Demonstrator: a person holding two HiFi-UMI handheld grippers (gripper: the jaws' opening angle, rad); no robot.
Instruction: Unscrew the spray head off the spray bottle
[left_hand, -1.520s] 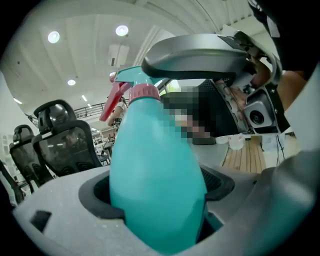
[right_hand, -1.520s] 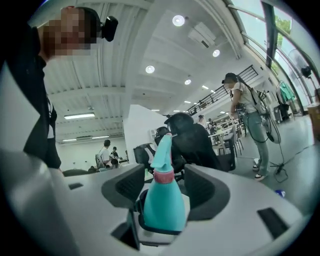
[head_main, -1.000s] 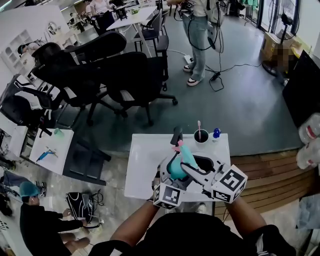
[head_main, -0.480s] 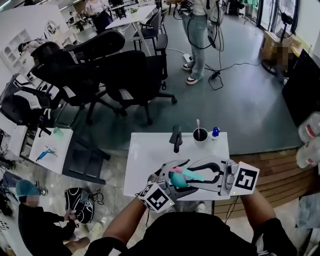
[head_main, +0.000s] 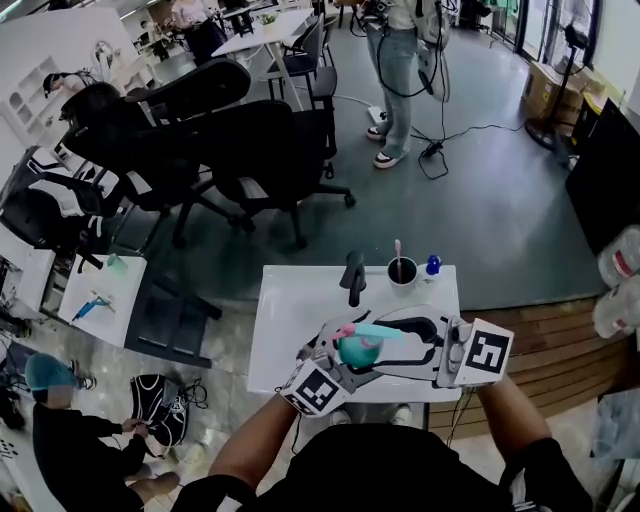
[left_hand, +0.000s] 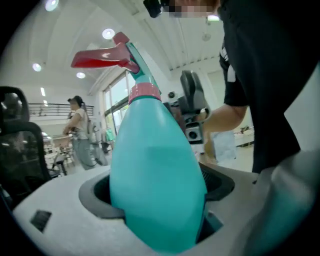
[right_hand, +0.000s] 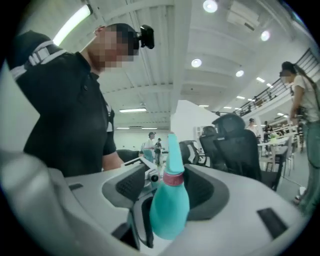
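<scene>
A teal spray bottle (head_main: 357, 350) with a pink collar (left_hand: 145, 92) and a red trigger on its spray head (left_hand: 107, 56) is held over the white table's near edge. My left gripper (head_main: 340, 362) is shut on the bottle's fat body (left_hand: 155, 185), squeezing it from both sides. My right gripper (head_main: 352, 332) reaches in from the right. Its jaws are opening and stand wide on either side of the collar and spray head (right_hand: 172, 150), with gaps showing beside the pads (right_hand: 132, 184). In the right gripper view, the bottle (right_hand: 169, 210) points up between them.
On the white table (head_main: 290, 310) stand a black cup with a pink stick (head_main: 402, 272), a small blue item (head_main: 432, 266) and a black object (head_main: 353, 275). Black office chairs (head_main: 250, 150) crowd the far left. A person (head_main: 400, 60) stands beyond, cables on the floor nearby.
The bottle has tipped from near upright to lying across toward the right. Both grippers have turned with it, and the right one has shifted right.
</scene>
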